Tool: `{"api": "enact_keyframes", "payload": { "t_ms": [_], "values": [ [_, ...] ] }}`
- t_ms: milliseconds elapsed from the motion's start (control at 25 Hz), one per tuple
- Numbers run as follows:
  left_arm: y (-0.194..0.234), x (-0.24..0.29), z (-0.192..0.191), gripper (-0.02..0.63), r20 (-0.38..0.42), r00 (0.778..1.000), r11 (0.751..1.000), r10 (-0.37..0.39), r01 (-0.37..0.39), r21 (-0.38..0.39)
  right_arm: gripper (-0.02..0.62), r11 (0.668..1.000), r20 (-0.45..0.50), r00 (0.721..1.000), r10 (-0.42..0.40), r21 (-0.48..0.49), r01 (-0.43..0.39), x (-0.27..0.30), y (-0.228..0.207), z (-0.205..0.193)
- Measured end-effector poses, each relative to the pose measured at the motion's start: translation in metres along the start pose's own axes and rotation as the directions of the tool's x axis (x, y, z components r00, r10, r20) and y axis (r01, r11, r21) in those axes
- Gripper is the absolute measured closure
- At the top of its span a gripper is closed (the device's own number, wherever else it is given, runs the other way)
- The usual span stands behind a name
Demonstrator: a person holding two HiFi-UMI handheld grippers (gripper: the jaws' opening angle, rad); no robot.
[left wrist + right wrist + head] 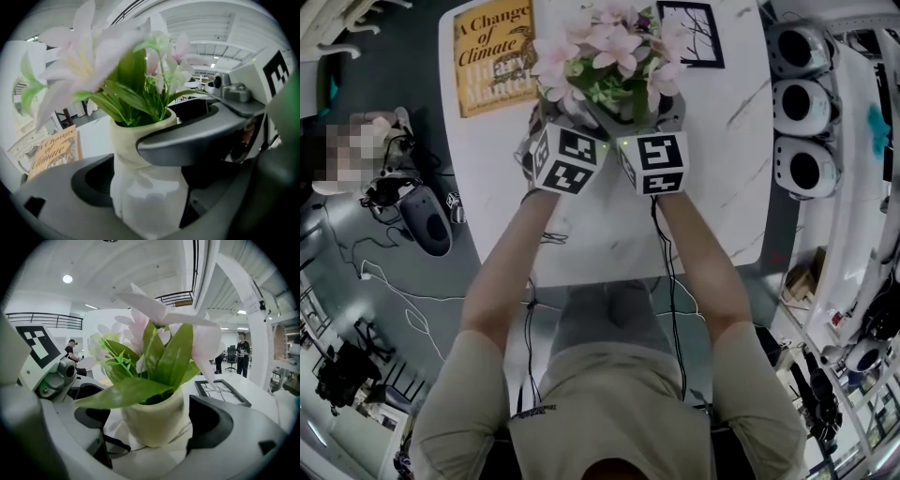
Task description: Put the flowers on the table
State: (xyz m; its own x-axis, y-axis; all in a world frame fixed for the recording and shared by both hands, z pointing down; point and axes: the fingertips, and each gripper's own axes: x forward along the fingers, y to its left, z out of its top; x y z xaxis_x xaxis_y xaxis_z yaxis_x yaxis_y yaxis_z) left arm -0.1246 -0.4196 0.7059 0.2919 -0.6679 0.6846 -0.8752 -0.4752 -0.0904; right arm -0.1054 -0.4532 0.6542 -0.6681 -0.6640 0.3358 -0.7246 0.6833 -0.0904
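Pink flowers [609, 52] with green leaves stand in a cream vase over the far part of the white marble table [609, 234]. Both grippers reach in from the near side, the left gripper [546, 117] and right gripper [664, 108] flanking the vase. In the left gripper view, the left gripper [150, 173] is shut on the vase [150, 201], both jaws pressing its body. In the right gripper view, the right gripper [152, 427] stands around the vase rim [152, 423]: one jaw touches it, a gap shows at the other. I cannot tell whether the vase rests on the table.
A yellow book [492, 56] lies at the table's far left and a black picture frame [692, 33] at its far right. Three white round devices [802, 103] sit on a shelf to the right. Cables and gear [427, 220] lie on the floor to the left.
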Motion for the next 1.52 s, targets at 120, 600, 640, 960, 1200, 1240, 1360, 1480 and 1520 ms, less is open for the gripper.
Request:
{"api": "enact_keyframes", "payload": {
  "t_ms": [120, 600, 640, 960, 1200, 1240, 1360, 1480, 1520],
  "values": [
    [-0.001, -0.010, 0.001, 0.156, -0.001, 1.000, 1.000, 0.001, -0.001, -0.017, 0.086, 1.000, 0.003, 1.000, -0.015, 0.008, 0.015, -0.007, 0.002, 0.003],
    [-0.010, -0.088, 0.041, 0.156, 0.088, 0.996, 0.996, 0.011, -0.004, -0.086, 0.086, 0.997, 0.069, 0.995, -0.074, 0.003, 0.074, -0.073, 0.006, 0.070],
    [-0.011, -0.096, 0.047, 0.156, 0.095, 0.995, 0.997, 0.012, -0.004, -0.081, 0.086, 0.997, 0.079, 0.994, -0.077, -0.001, 0.077, -0.079, 0.007, 0.079],
    [-0.011, -0.170, 0.109, 0.158, 0.195, 0.980, 0.999, 0.032, -0.024, -0.045, 0.086, 0.995, 0.153, 0.985, -0.083, -0.044, 0.091, -0.130, 0.016, 0.154],
    [-0.010, -0.228, 0.146, 0.206, 0.254, 0.960, 0.990, 0.120, -0.135, 0.043, 0.087, 0.992, 0.209, 0.974, -0.085, -0.075, 0.102, -0.173, 0.022, 0.207],
    [-0.012, -0.237, 0.148, 0.212, 0.259, 0.958, 0.988, 0.126, -0.145, 0.054, 0.088, 0.991, 0.216, 0.973, -0.085, -0.086, 0.105, -0.181, 0.024, 0.215],
    [-0.018, -0.263, 0.159, 0.238, 0.286, 0.951, 0.991, 0.114, -0.130, 0.038, 0.121, 0.985, 0.234, 0.969, -0.077, -0.135, 0.111, -0.205, 0.029, 0.238],
    [-0.023, -0.289, 0.179, 0.278, 0.333, 0.935, 0.988, 0.119, -0.144, 0.053, 0.196, 0.979, 0.266, 0.961, -0.076, -0.161, 0.122, -0.230, 0.034, 0.260],
    [-0.025, -0.296, 0.183, 0.309, 0.341, 0.932, 0.987, 0.123, -0.151, 0.058, 0.242, 0.979, 0.279, 0.957, -0.077, -0.163, 0.127, -0.238, 0.036, 0.267]
  ]
}}
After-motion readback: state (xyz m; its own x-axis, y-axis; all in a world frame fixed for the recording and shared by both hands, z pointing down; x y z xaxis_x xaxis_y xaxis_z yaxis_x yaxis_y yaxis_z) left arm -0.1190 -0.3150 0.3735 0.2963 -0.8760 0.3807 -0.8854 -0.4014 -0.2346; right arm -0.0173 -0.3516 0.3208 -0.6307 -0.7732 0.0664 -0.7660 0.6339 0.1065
